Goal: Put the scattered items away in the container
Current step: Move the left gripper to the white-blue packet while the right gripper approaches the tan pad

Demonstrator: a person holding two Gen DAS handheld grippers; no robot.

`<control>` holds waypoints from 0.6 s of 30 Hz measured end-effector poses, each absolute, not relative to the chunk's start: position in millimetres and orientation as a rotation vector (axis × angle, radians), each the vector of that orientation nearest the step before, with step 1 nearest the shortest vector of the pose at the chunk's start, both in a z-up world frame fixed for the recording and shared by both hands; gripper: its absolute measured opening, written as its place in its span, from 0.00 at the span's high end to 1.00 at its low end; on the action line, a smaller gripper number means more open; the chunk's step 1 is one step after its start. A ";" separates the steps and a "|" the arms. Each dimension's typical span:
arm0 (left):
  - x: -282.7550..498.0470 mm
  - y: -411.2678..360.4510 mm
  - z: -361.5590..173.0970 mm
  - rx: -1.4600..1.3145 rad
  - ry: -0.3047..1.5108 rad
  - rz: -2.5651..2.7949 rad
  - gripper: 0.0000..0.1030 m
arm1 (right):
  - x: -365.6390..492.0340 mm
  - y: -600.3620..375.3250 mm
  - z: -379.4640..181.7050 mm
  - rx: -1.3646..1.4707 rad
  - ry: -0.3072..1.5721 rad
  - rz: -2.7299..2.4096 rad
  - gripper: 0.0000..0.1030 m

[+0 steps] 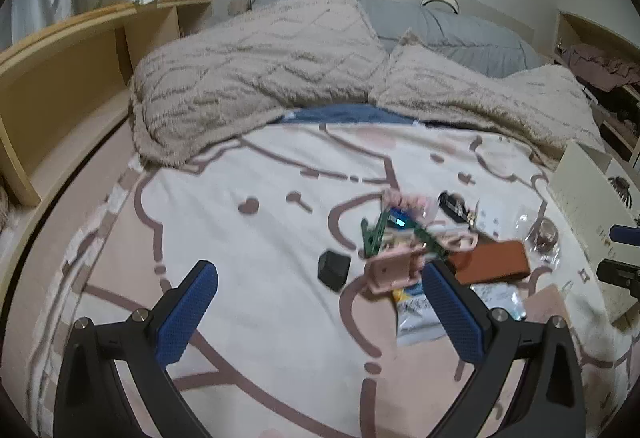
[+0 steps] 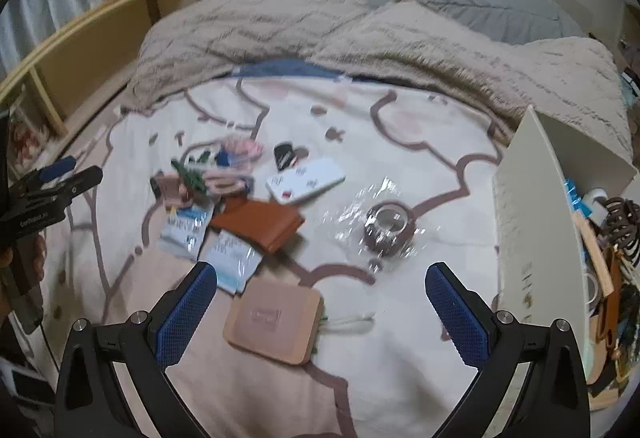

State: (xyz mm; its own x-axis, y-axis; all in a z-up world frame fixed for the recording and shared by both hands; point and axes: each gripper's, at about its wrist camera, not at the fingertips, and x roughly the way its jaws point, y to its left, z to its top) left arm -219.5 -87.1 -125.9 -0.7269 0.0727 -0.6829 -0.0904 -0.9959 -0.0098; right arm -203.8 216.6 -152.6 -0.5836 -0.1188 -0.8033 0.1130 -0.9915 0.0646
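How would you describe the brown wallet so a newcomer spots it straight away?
Start at the white box on the bed's right side, then look left to the clutter on the patterned blanket. The wallet lies flat just below the white phone, the only plain rust-brown leather piece there.

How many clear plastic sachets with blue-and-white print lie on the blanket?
2, side by side left of the brown wallet: one sachet farther left, the other sachet near the right gripper's left finger. More may hide under the pile.
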 end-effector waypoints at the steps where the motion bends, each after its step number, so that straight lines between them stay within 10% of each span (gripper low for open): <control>1: -218.7 -87.4 -131.0 -1.134 0.035 2.834 0.00 | -203.5 215.2 -156.4 1.376 -0.005 -2.675 0.00; 18: -241.0 -46.1 -186.3 -1.372 -0.069 2.689 0.00 | -231.0 209.5 -194.3 1.602 0.066 -2.575 0.00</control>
State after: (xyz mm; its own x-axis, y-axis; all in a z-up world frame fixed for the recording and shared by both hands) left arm -241.0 -46.1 -186.3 -0.5812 0.1291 -0.8034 -0.0878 -0.9915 -0.0958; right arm -231.0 209.5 -194.3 -0.4381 -0.0683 -0.8963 0.1144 -0.9932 0.0197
